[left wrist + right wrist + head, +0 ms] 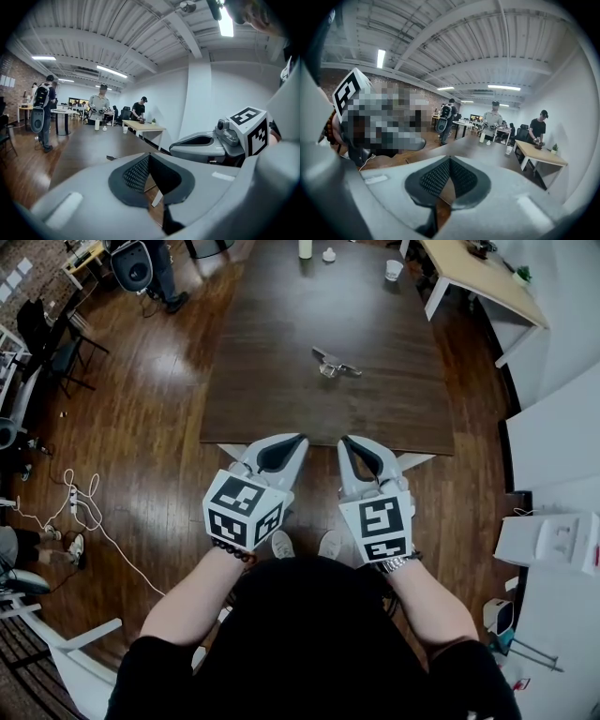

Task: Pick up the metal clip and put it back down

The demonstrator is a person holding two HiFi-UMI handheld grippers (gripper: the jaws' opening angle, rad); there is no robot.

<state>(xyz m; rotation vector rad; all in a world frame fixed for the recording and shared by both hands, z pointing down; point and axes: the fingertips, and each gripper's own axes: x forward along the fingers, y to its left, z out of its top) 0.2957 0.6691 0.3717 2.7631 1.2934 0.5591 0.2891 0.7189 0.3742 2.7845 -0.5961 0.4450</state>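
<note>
One small, shiny metal clip of bent, angular shape lies near the middle of the dark wood-grain table, well apart from two grey moulded tools, the left gripper and right gripper, each with its dimpled black pads pressed together on nothing

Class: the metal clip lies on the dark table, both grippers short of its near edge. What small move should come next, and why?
Probably ease the right gripper forward toward the metal clip, opening its jaws. Both it and the left gripper are shut and empty, and the clip lies untouched on the table, well ahead of them.
</note>
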